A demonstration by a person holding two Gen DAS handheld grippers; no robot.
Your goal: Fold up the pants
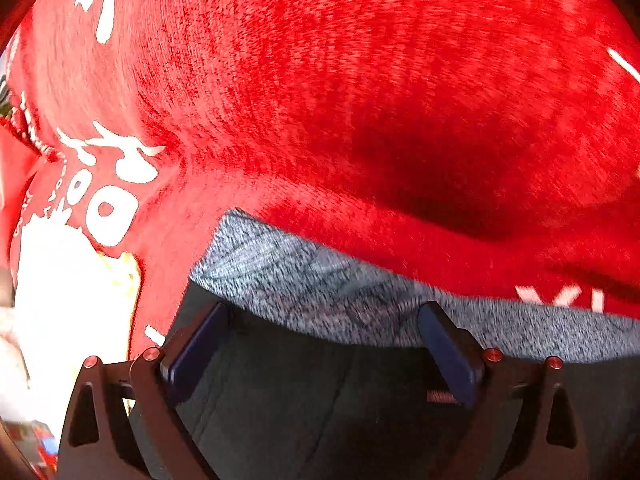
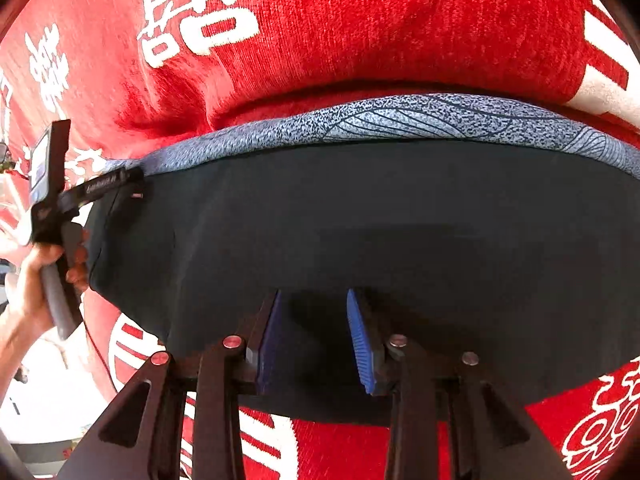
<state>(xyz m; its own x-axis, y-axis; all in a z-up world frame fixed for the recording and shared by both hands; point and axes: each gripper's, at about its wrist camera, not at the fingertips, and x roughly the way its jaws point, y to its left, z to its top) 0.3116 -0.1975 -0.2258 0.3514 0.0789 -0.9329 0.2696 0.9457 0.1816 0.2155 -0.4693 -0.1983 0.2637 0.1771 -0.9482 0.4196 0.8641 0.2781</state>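
The dark pants lie folded flat on a red cloth, and a grey-blue patterned band runs along their far edge. My right gripper hovers over the near part of the dark fabric. Its blue pads stand a little apart with nothing pressed between them. In the left wrist view my left gripper is open wide just above the pants. Its fingertips reach the patterned band. At the left of the right wrist view a hand holds the left gripper's handle at the pants' left end.
The red cloth with white printed characters covers the whole surface around the pants. A bright white area shows past the cloth's left edge. The left wrist view is blurred.
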